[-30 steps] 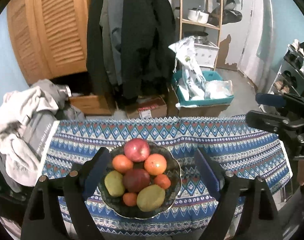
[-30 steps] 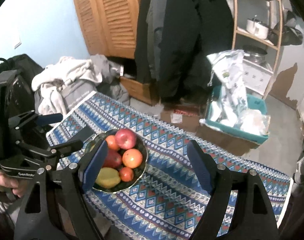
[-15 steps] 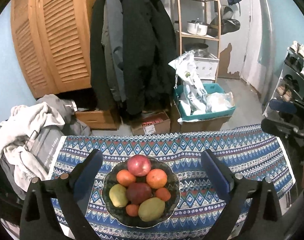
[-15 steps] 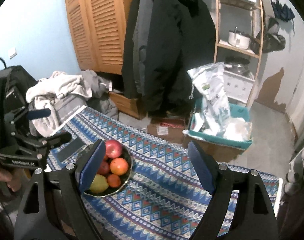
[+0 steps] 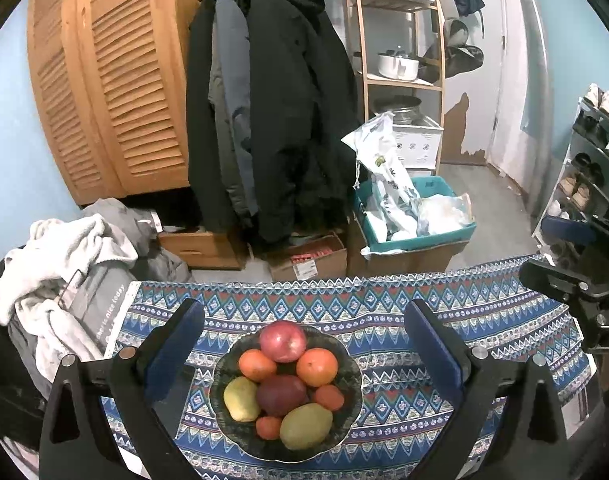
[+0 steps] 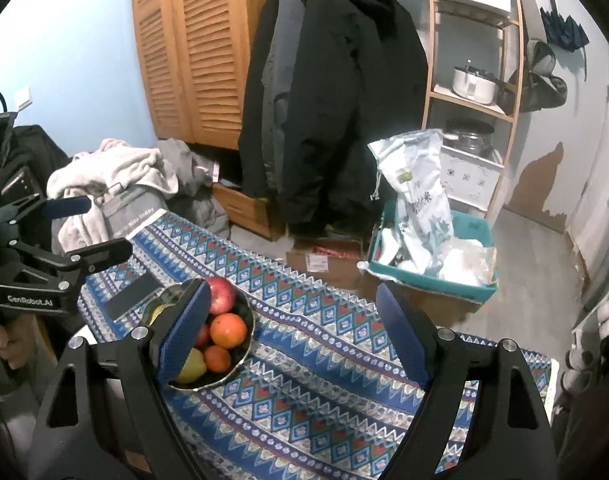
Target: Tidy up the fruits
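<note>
Now both grippers, left gripper and right gripper, are being drawn back spread and empty above the bowl of fruit, suggesting sorting is done.

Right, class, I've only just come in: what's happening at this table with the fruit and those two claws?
A person holds a claw in each hand above a table with a patterned cloth. Both the left claw and the right claw are open and hold nothing. All the fruit, including a red apple, oranges and yellow-green mangoes, sits piled in one dark bowl. Nothing has been taken out yet.
</note>
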`<state>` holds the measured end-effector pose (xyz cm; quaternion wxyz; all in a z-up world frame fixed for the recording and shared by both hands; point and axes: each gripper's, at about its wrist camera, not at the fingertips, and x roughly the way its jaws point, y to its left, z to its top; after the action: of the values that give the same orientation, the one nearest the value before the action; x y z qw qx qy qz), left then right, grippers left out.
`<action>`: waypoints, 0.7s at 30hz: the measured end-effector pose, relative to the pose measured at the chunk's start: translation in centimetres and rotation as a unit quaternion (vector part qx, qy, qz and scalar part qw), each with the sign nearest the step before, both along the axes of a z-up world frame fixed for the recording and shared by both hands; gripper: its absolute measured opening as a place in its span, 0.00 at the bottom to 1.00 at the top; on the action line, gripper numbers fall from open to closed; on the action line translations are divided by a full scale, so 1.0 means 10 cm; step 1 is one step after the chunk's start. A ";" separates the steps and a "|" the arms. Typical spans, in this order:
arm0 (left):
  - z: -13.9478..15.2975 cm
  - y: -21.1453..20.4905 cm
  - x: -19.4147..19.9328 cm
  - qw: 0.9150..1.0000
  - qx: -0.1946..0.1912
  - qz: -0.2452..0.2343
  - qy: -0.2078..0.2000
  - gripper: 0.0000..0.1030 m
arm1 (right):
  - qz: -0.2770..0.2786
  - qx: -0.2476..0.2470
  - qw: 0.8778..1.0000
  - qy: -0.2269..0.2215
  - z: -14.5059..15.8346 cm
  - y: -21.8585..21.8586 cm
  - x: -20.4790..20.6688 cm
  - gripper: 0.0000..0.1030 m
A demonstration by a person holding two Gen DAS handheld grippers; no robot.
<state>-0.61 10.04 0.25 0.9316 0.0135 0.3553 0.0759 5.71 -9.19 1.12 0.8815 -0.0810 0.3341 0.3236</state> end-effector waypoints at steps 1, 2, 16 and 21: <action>0.00 0.00 -0.01 1.000 0.001 0.000 0.000 0.98 | 0.000 -0.001 1.000 0.000 -0.01 0.00 0.00 0.81; 0.00 0.00 -0.01 1.000 0.002 0.000 0.000 0.98 | 0.000 -0.002 1.000 0.000 -0.01 0.01 0.00 0.81; -0.02 0.02 0.02 1.000 0.003 0.009 0.011 0.98 | -0.002 -0.001 1.000 -0.002 0.00 0.00 -0.01 0.81; -0.03 0.04 0.03 1.000 0.002 0.012 0.017 0.98 | 0.000 -0.002 1.000 -0.002 0.00 0.01 -0.01 0.81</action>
<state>-0.31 10.41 -0.07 0.9246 0.0120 0.3706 0.0879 5.61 -9.09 1.08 0.8820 -0.0827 0.3333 0.3226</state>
